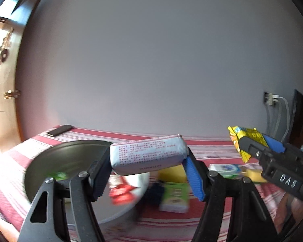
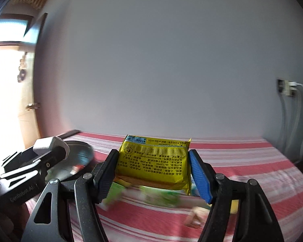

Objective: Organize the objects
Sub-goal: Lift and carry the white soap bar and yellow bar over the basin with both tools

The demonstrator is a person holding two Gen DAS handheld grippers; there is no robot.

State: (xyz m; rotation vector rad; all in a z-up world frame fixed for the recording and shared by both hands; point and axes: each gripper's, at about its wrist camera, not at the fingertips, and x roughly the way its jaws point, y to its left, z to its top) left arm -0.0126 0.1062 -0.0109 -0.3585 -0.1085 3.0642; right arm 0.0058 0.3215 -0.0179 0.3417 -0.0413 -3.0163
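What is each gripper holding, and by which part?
The left gripper clamps a white packet by its two short ends; the right gripper clamps a yellow packet by its two sides.

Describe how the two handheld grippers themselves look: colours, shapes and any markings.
Both grippers match. The left gripper and the right gripper each have black angular linkage arms with triangular cutouts and silver pivot pins. On each, one finger is faced with a ribbed black pad and the other with a ribbed blue pad. White lettering marks their black bodies: "DAS" on the right one, "Centrobot.AI", partly blurred, on the left.
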